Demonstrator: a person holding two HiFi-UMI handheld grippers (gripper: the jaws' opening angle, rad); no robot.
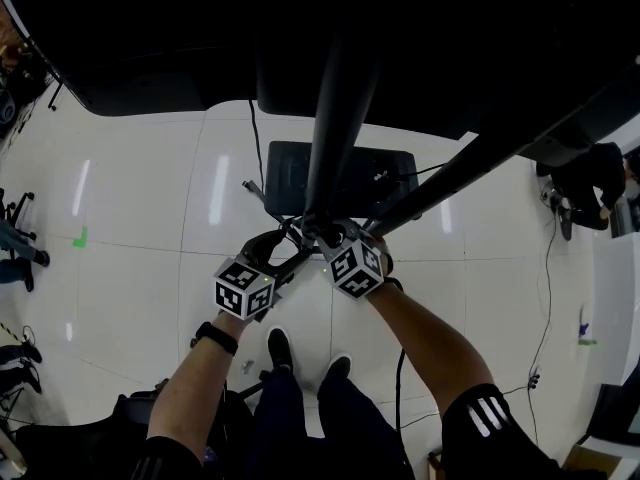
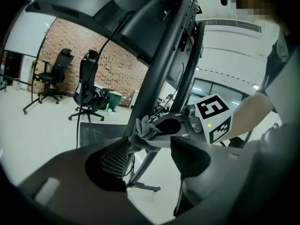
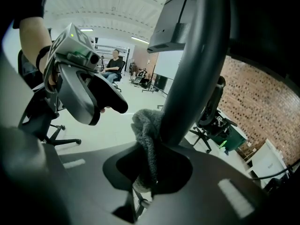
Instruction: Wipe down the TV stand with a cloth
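The black TV stand pole (image 1: 335,118) runs down from the screen to its flat base (image 1: 290,173) on the white floor. My right gripper (image 1: 335,240) is shut on a grey cloth (image 3: 147,142) and holds it against the pole (image 3: 197,78). In the left gripper view the same cloth (image 2: 144,129) shows bunched on the pole (image 2: 154,83), just past my jaws. My left gripper (image 2: 152,156) is open with nothing between its fingers, close beside the right gripper (image 2: 178,125) at the pole's left side. The left gripper (image 3: 86,95) also appears in the right gripper view.
Black office chairs (image 2: 86,86) stand before a brick wall (image 2: 117,64). Cables (image 1: 258,148) run across the floor to the base. A second slanted strut (image 1: 480,158) of the stand goes off right. The person's shoes (image 1: 280,348) are just behind the grippers. A seated person (image 3: 112,67) is far off.
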